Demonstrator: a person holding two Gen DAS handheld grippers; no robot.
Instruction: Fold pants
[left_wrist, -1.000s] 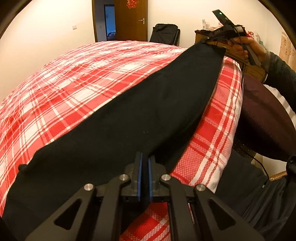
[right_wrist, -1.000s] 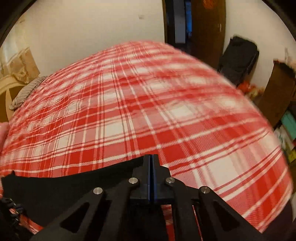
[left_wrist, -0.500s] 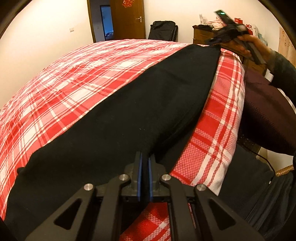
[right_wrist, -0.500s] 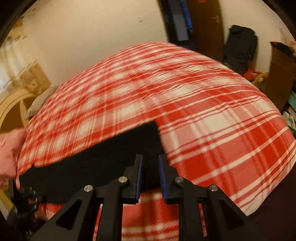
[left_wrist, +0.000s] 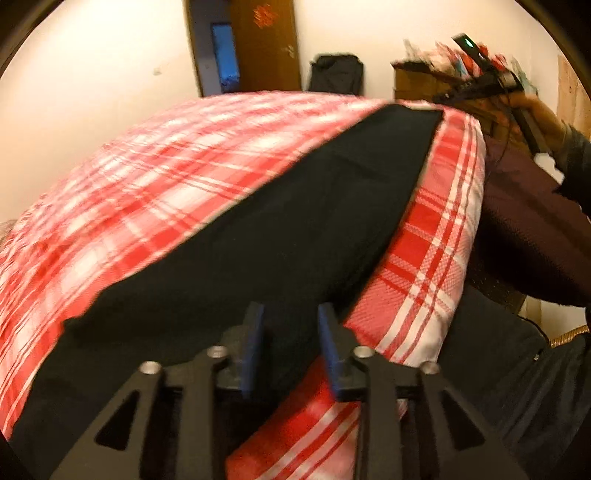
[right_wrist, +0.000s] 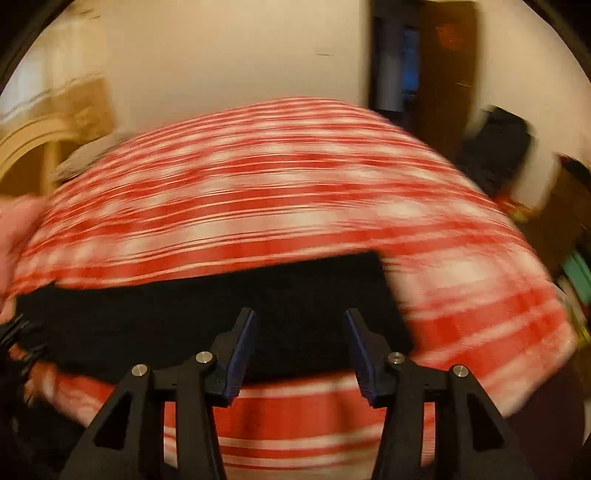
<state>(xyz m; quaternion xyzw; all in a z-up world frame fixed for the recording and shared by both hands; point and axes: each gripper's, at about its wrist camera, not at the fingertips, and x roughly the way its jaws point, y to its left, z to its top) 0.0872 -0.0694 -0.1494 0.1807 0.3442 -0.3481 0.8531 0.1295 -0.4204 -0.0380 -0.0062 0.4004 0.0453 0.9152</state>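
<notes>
Black pants (left_wrist: 280, 229) lie flat along the bed (left_wrist: 155, 192) edge, ready for folding; left gripper (left_wrist: 290, 347) and right gripper (right_wrist: 299, 350) fingers apart, holding nothing.

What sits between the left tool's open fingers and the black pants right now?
Nothing: in the left wrist view, the left tool straddles the near end of the black pants, lying on the red plaid bedspread.

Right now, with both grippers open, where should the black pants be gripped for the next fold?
Probably the narrow end of the black pants nearest the right gripper: pinch the corner edge, coming in low from the bed's near side. The pants lie flat, so only the edges offer the jaws a bite. The left gripper takes the opposite end.
</notes>
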